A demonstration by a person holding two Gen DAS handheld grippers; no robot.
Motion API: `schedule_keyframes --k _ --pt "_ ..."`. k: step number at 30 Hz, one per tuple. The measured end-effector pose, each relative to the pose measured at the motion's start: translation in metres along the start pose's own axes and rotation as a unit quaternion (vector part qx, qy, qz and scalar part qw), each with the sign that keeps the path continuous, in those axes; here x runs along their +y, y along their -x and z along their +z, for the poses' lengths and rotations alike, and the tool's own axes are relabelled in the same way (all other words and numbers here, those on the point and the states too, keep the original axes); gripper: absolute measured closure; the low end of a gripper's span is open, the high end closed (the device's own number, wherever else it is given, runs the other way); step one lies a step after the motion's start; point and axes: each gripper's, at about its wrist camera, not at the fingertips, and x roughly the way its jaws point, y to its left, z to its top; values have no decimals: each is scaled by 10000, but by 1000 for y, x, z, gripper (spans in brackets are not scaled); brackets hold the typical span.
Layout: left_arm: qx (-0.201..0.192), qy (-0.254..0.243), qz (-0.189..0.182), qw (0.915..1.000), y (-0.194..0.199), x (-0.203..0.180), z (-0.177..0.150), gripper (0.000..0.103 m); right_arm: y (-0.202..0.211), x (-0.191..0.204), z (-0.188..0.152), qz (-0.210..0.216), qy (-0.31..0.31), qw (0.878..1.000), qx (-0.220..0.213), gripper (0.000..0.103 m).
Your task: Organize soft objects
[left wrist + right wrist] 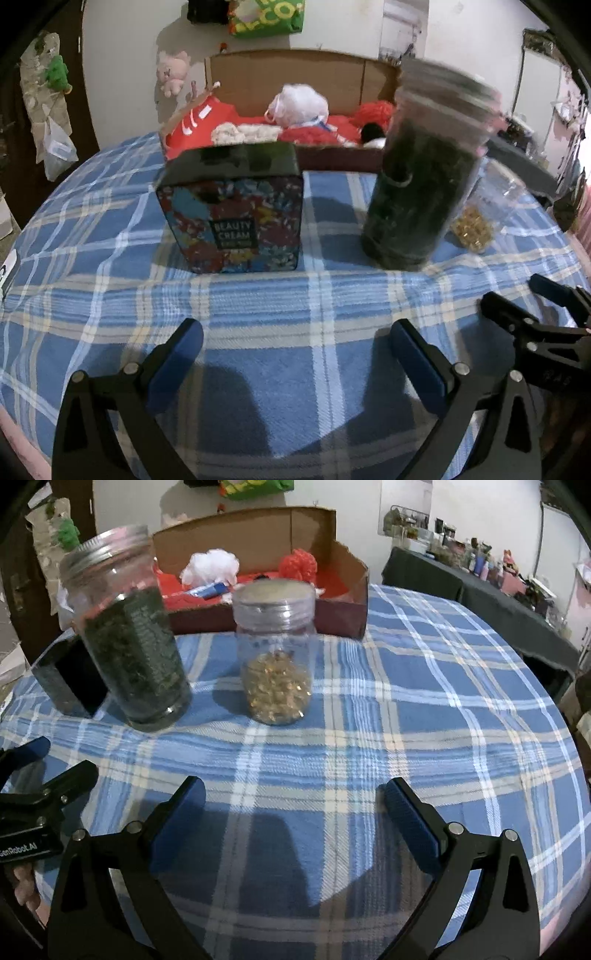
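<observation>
Down low over the cloth, the left gripper hangs with its two blue-padded fingers spread wide and nothing between them; only the blue plaid tablecloth shows in the gap. The right gripper is likewise released, its fingers apart above the same cloth and holding nothing. The two tools sit side by side, each showing at the edge of the other's view.

Just ahead of the left gripper stands a dark printed tin labelled "BEAUTY CREAM", upright on the cloth. To its right stands a tall glass jar of dark green leaves with a metal screw lid, blurred in the left view and sharp in the right. Near it, further right, a smaller clear jar holding golden bits stands upright with a grey lid.

Behind these three, at the far edge of the table, lies an open cardboard box. The soft objects are inside it: a white fluffy pom-pom, a red pom-pom and red fabric.
</observation>
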Motion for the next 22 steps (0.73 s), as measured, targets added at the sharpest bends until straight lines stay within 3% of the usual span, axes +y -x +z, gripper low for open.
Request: schedule_keyframes --k 22 --pt "-7 7 122 9999 -3 -1 0 0 1 0 -1 -80 -10 10000 -25 3"
